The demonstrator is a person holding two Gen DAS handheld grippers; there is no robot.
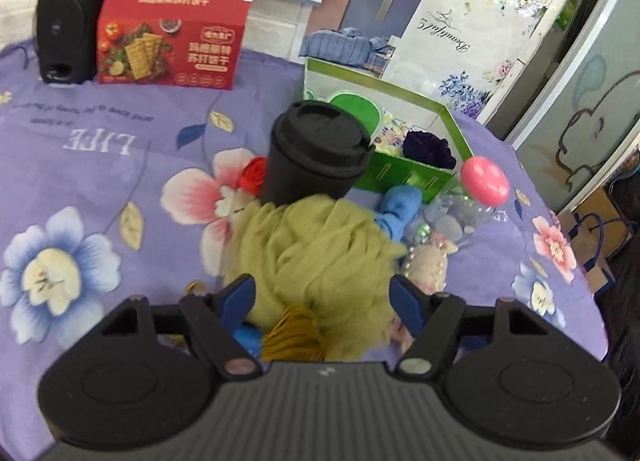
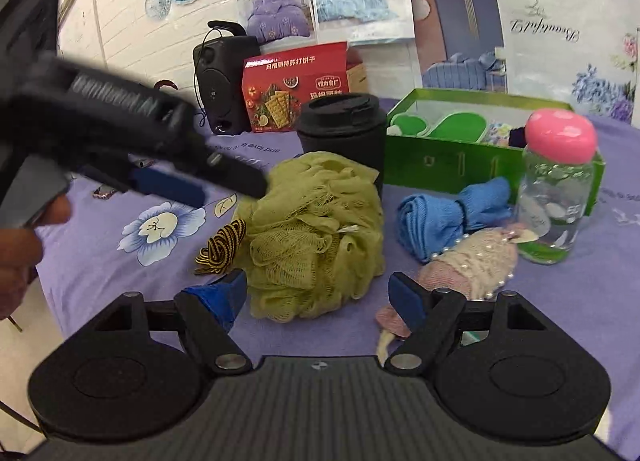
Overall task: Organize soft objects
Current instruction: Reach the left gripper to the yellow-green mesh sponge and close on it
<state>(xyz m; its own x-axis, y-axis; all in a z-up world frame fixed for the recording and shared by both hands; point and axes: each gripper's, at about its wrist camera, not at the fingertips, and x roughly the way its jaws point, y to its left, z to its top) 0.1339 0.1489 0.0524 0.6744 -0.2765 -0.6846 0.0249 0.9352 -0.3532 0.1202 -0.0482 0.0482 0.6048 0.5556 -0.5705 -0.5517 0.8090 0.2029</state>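
The green loofah point(image 2: 312, 237) lies near the middle of the purple floral bedsheet point(image 2: 100, 273), a rounded bundle with no clear long axis. A black cup point(image 2: 344, 133) stands upright just behind it, touching or nearly touching. A striped cord point(image 2: 220, 247) lies at the loofah's left side. To its right lie a rolled blue cloth point(image 2: 448, 217), long axis running left to right, and a pink beaded pouch point(image 2: 472, 265), tilted diagonally toward the bottle point(image 2: 556, 189). The bottle stands upright with a pink cap, in front of the green box point(image 2: 460, 165). The box is open; a dark purple scrunchie point(image 1: 428, 149) lies inside its near right part. A red flower point(image 1: 254, 175) lies left of the cup. A red carton point(image 2: 292, 93) and a speaker point(image 2: 220, 85) stand toward the far edge of the sheet.

The left gripper point(image 1: 324, 297) hangs over the loofah with fingers spread on either side; whether the pads touch the mesh cannot be told. The right gripper point(image 2: 316, 297) is near the loofah's front, jaws apart, holding nothing. In the right wrist view the left gripper reaches in from the left, its tip beside the loofah's upper left.
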